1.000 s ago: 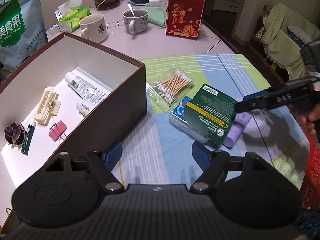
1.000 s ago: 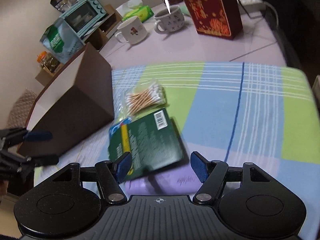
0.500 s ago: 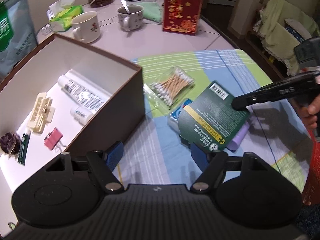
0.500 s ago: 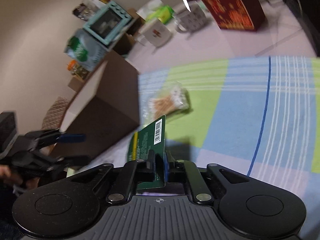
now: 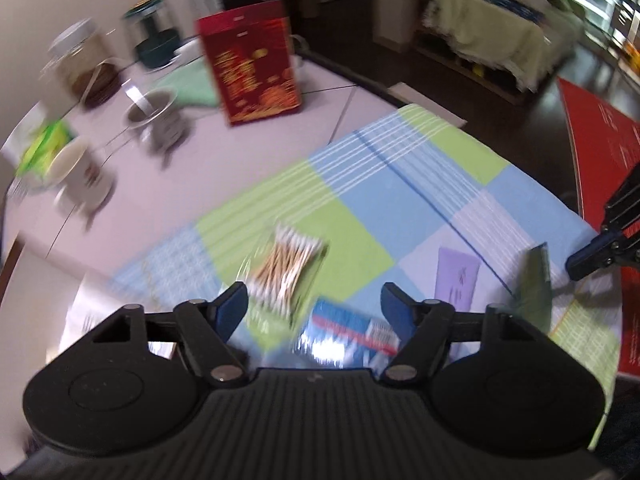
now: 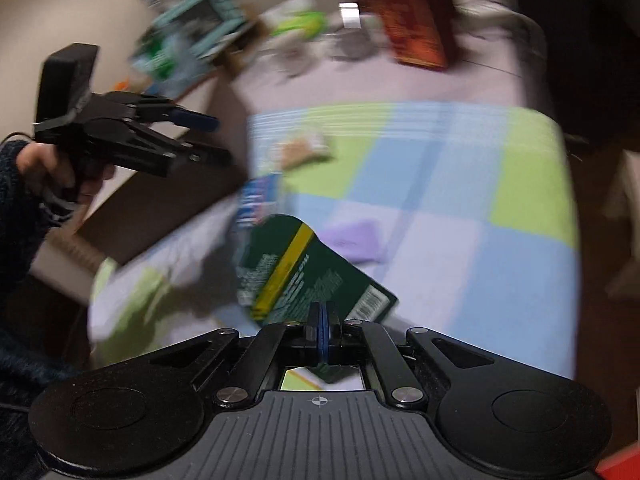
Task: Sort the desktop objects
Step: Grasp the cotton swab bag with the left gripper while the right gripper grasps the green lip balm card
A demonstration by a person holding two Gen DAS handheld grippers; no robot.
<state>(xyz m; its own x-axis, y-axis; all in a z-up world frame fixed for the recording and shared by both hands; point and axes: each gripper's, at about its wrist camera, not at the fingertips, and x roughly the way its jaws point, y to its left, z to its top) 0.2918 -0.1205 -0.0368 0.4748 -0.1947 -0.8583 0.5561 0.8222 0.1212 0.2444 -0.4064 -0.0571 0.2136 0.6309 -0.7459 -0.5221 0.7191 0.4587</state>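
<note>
My right gripper (image 6: 323,320) is shut on the edge of a dark green packet (image 6: 304,268) with a yellow stripe, held tilted above the checked cloth (image 6: 440,184). From the left wrist the packet (image 5: 534,284) appears edge-on at the right, pinched by the right gripper (image 5: 592,260). My left gripper (image 5: 314,310) is open and holds nothing. It hovers over a bag of cotton swabs (image 5: 286,268) and a blue-white packet (image 5: 352,336). A purple tube (image 5: 456,280) lies flat on the cloth. The brown sorting box (image 6: 160,208) stands at the left, below the left gripper (image 6: 216,140).
A red gift box (image 5: 252,64), two mugs (image 5: 158,120) (image 5: 78,172), a jar and a green tissue pack stand on the far table. A red board (image 5: 600,152) lies at the right edge. A hand (image 6: 60,168) holds the left gripper. Both views are motion-blurred.
The right gripper, shut on the green packet, has lifted it off the pile and uncovered the purple tube. The left gripper has swung right, from beside the box to over the swabs.
</note>
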